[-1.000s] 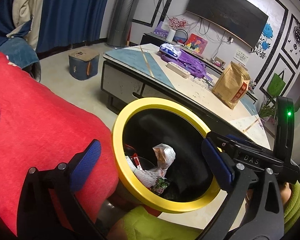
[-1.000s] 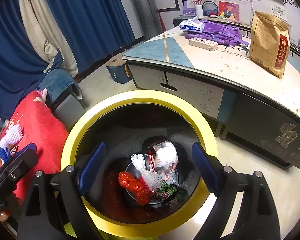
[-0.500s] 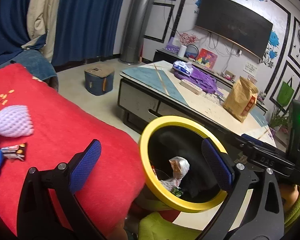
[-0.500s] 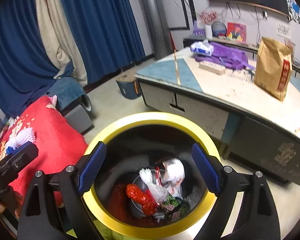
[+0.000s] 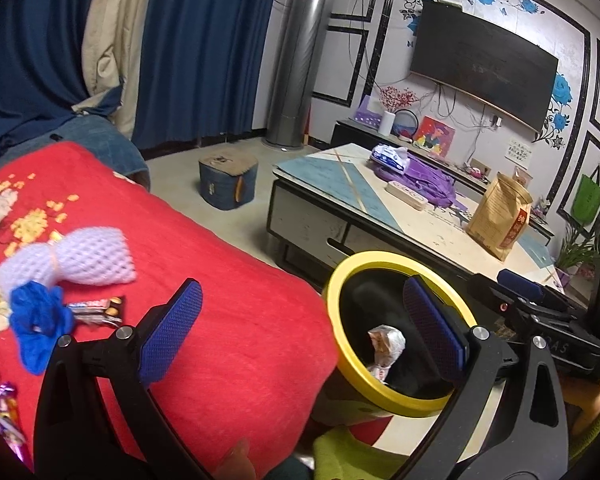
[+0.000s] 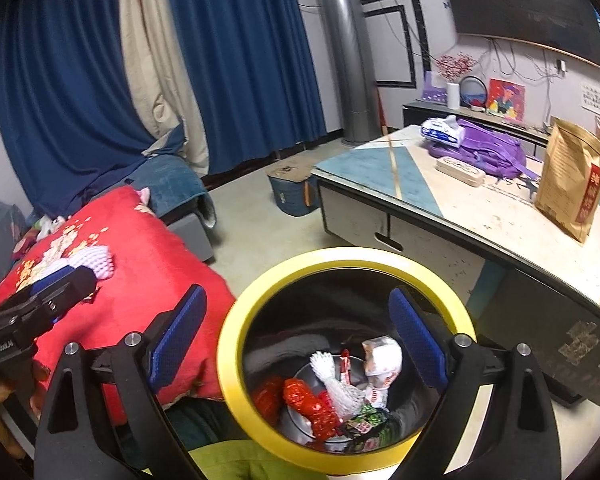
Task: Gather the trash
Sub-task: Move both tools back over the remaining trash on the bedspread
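Note:
A black bin with a yellow rim [image 6: 236, 320] [image 5: 332, 308] stands beside a red blanket [image 5: 228, 320] and holds a crumpled white wrapper [image 6: 382, 358], white foam net, red wrappers and green packets. On the blanket lie a white foam net sleeve [image 5: 84, 254], a blue crumpled piece [image 5: 36, 316], a candy bar wrapper [image 5: 96, 308] and shiny candy wrappers [image 5: 4, 412] at the left edge. My left gripper [image 5: 304, 332] is open and empty, spanning the blanket's edge and the bin. My right gripper [image 6: 298, 340] hangs open and empty over the bin's mouth.
A low coffee table [image 5: 340, 184] carries a brown paper bag [image 5: 500, 216], a purple backpack, a power strip and a tissue pack. A small blue stool [image 5: 228, 184] stands on the floor. Blue curtains and a TV wall lie beyond.
Both grippers rose and drew back from the bin. The left one swung left, bringing the foam net, blue piece and candy wrappers on the blanket into view. Both stayed open.

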